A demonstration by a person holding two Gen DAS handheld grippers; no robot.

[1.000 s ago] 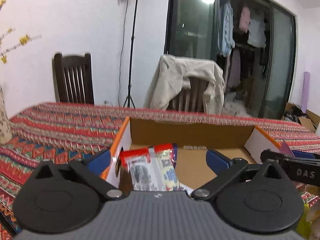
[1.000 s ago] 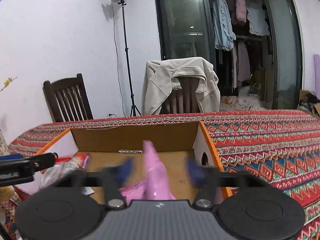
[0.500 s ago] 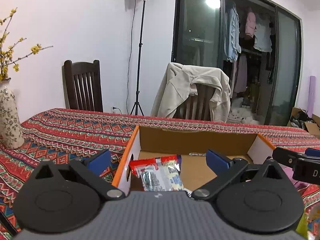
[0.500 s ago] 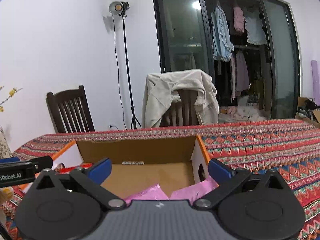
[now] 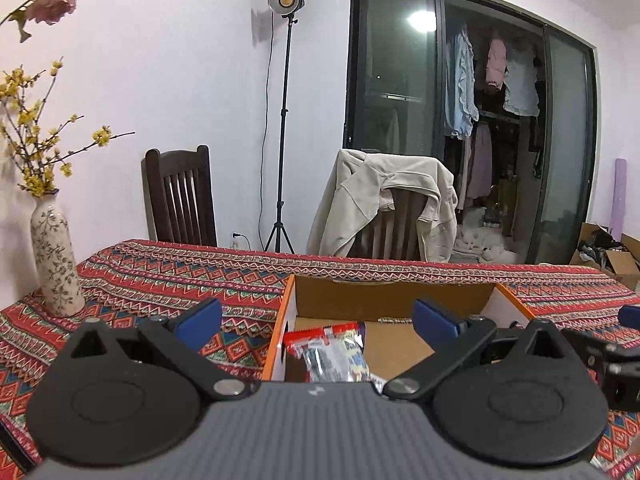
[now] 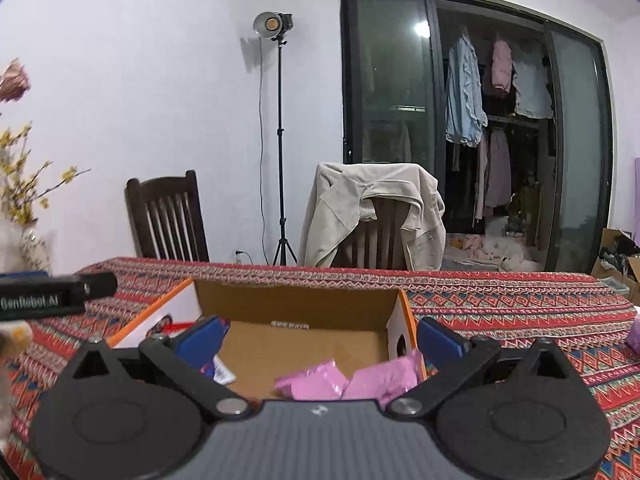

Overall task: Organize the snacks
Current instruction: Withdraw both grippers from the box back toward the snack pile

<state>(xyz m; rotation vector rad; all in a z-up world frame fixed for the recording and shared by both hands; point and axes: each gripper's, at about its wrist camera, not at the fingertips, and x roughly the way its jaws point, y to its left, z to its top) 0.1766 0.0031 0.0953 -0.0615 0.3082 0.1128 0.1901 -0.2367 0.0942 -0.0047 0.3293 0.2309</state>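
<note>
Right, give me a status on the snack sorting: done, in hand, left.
Done: a red-topped snack packet and pink packets lie inside the cardboard box. In hand: nothing; the left gripper and right gripper both stand open and empty. Left: something pink lies on the tablecloth outside the box.

One cardboard box [image 5: 394, 300], two pink packets [image 6: 352, 380], one red-topped snack bag [image 5: 332, 350], two chairs [image 5: 180, 196], one vase [image 5: 54, 256].

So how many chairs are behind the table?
2: a bare dark wooden chair at the left by the wall, and another chair to the right with a beige jacket draped over it.
</note>
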